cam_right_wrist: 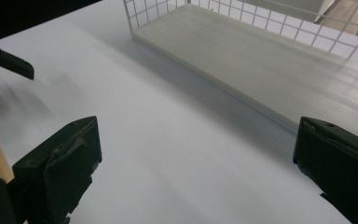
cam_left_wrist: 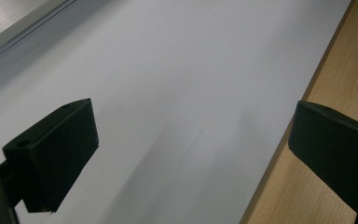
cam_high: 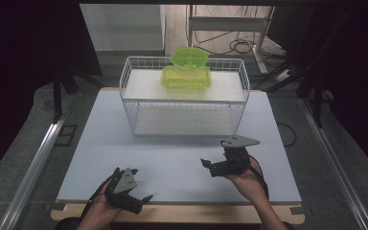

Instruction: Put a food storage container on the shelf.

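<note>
Grippers are resting low over the near part of the white table mat, well apart from the two-tier white wire rack. Left gripper is hovering at the mat's near edge, jaws spread wide and holding nothing. Right gripper is pointing leftward across the mat, jaws likewise gaping and empty. A green translucent lidded container is sitting on the rack's upper shelf, long axis running left to right, lid standing raised at its far side.

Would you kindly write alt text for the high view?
A green lidded box sits on the top shelf of a white wire rack at the table's far side. Nearer, the left gripper and right gripper hover open and empty.
</note>
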Available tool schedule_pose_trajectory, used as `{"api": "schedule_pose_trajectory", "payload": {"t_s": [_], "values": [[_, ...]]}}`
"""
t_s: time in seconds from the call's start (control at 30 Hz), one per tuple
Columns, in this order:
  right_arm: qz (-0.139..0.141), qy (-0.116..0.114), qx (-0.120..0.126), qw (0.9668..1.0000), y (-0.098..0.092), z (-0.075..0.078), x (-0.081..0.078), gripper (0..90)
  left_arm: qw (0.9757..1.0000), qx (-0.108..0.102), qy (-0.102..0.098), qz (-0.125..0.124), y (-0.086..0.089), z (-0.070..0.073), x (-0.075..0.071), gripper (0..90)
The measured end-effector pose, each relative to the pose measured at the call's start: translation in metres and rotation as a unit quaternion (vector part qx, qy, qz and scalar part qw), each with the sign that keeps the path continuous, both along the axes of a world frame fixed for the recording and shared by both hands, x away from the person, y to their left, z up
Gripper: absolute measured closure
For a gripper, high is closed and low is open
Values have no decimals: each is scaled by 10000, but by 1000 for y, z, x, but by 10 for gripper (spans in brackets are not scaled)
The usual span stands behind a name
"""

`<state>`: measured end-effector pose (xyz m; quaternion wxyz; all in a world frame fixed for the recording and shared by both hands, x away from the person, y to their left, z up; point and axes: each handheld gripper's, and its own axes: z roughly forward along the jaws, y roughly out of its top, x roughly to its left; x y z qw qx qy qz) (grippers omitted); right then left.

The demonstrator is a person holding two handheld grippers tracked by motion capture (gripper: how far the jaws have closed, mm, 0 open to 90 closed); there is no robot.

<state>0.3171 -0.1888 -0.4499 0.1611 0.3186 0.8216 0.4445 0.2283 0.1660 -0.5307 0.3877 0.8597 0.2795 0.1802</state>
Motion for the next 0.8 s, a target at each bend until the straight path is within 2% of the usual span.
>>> {"api": "schedule_pose_trajectory", "payload": {"t_s": [0.23, 0.43, 0.6, 0.7, 0.8], "values": [[-64, -22, -115, 9999, -16, -19, -13, 13, 10000, 17, 27, -9, -1, -1, 0, 14], [-142, 118, -228, 9996, -25, -39, -19, 13, 10000, 45, 54, 0, 0, -2, 1, 14], [-126, 217, -602, 9979, -23, -56, -19, 13, 10000, 63, 52, -4, 1, -2, 1, 14], [-122, 334, -727, 9967, -20, -62, -16, 13, 10000, 61, 54, -17, 0, -2, 1, 14], [-132, 352, -794, 9961, -19, -64, -16, 13, 9999, 86, 58, -30, -1, -2, 2, 14]]}}
